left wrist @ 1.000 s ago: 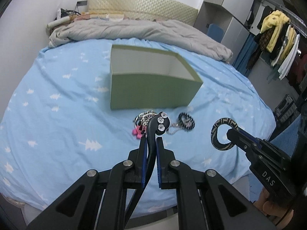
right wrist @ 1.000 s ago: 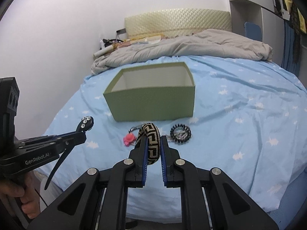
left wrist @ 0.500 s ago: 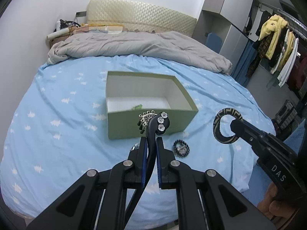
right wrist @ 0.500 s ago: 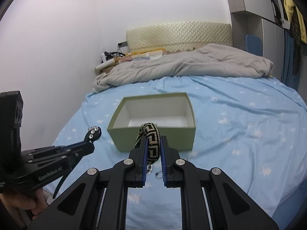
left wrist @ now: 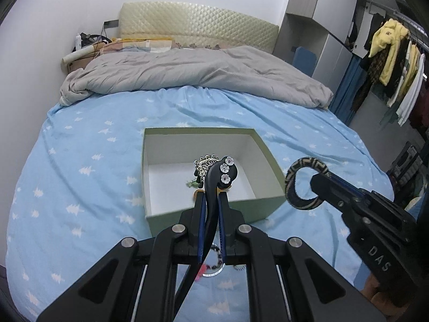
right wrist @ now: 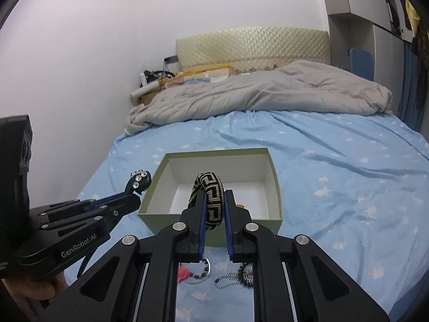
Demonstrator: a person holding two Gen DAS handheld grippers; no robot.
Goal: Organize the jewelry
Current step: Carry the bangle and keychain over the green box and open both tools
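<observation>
Both tongs clamped on something: left gripper [left wrist: 211, 201] pinched tight on a black hair clip [left wrist: 214, 185] with three little flower studs, right gripper [right wrist: 214, 209] squeezed around a black-and-beige patterned bangle [right wrist: 210, 198]. Then, big to small: blue bedsheet [left wrist: 80, 187] with white tree prints, all over. Grey duvet [left wrist: 201, 72] bunched up at the far end, against the quilted headboard [left wrist: 198, 24]. Green box [left wrist: 214, 214] sat open mid-bed, white inside, with a few small pieces already lying in it, too small to make out. Held just above the box's near edge, the clip on the left, the bangle on the right. Left behind on the sheet, near side of the box: a ring with a pink charm [right wrist: 194, 271] and a ball chain [right wrist: 233, 277] just right of it.
</observation>
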